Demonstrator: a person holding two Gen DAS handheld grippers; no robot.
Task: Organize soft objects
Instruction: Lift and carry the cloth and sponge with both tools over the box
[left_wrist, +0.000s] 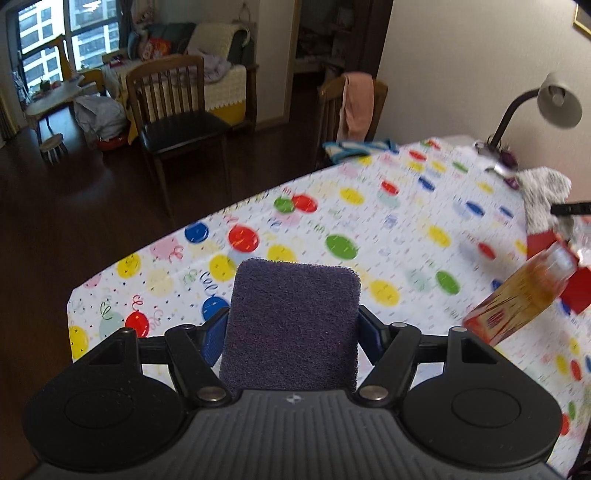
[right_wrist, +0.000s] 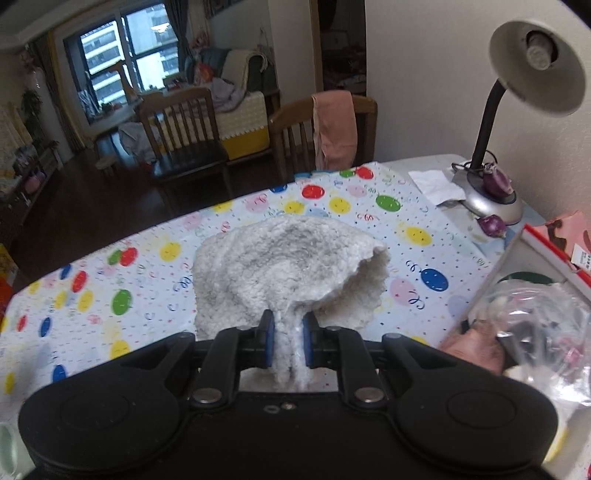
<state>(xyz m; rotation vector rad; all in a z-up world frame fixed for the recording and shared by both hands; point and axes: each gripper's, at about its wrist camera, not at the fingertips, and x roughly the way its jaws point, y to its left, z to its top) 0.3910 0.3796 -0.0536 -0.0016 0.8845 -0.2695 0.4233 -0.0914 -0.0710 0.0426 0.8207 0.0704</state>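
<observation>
Purple scouring pad (left_wrist: 291, 325) is sitting gripped between the pads of the left gripper (left_wrist: 291, 328), jaws set wide on its two long edges, its long axis running straight out along the fingers & away from the cam, free end sticking up over the balloon-print tablecloth (left_wrist: 369, 229). White fluffy cloth (right_wrist: 288, 273) is hanging bunched in the right gripper (right_wrist: 289, 343), jaws pinching narrow on a gathered fold w/ the rest ballooning out ahead of the fingertips. Both soft items are looking clear of the table, not resting on it. Red-edged box (right_wrist: 535, 240) is lying to the right of the right gripper, near it; from the left wrist view it's far over at the right edge, beyond an amber bottle (left_wrist: 524, 291). So, my read: if that box is the drop spot, the right hand is nearer & the cloth prob goes first, w/ the pad needing to cross the table past the bottle.
</observation>
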